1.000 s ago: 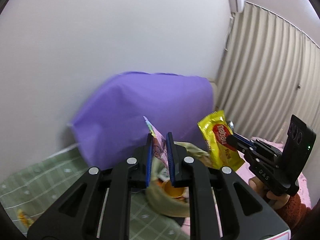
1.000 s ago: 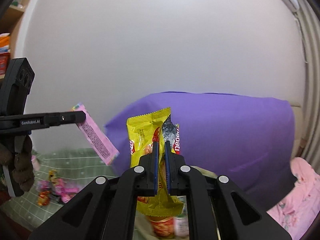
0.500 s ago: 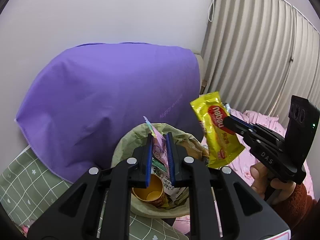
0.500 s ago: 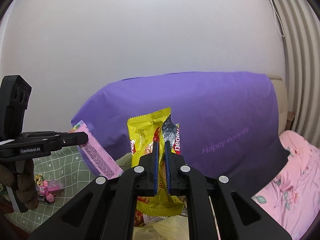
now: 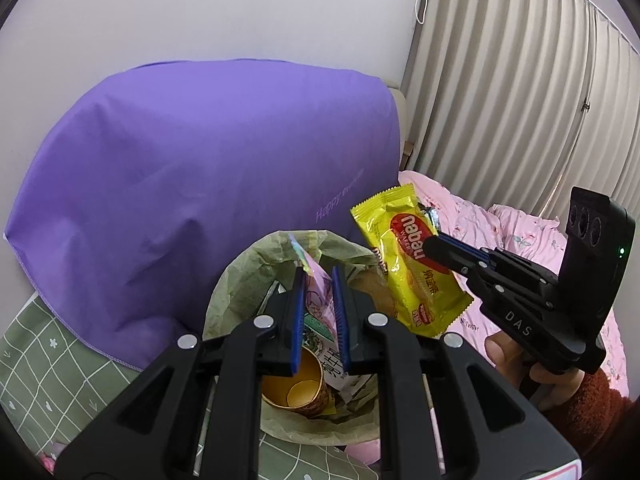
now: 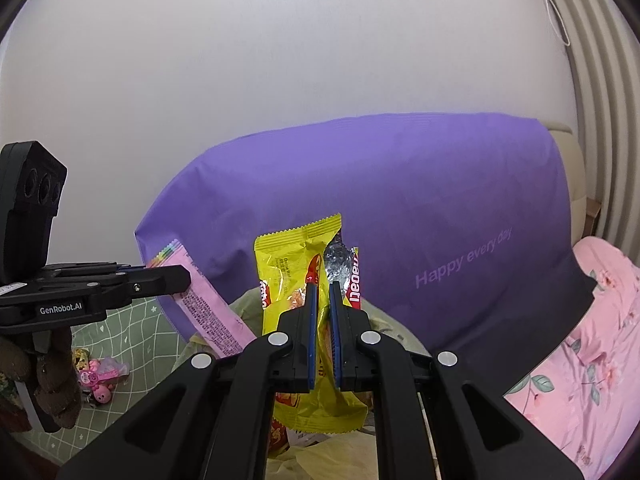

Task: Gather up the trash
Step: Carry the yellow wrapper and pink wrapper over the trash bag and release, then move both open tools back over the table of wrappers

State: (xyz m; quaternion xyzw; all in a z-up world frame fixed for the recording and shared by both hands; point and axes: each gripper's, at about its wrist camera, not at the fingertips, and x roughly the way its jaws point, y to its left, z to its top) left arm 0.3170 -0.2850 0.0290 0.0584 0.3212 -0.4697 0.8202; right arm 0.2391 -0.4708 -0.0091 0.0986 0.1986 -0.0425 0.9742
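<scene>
Now, left wrist view: my left gripper (image 5: 318, 312) pinches the pink wrapper (image 5: 316, 294) above the lined trash bin (image 5: 240, 280); release over centre. Right wrist view: my right gripper (image 6: 324, 336) clamps the yellow wafer wrapper (image 6: 298, 264); drop beside it.

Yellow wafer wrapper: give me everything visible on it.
The yellow wafer wrapper is glossy crinkled film with a red oval logo, serrated end seams, and a torn top showing silver lining. It looks flat and empty. The right gripper pinches it mid-body, tilted, above the lined trash bin. Nothing else touches it.
</scene>
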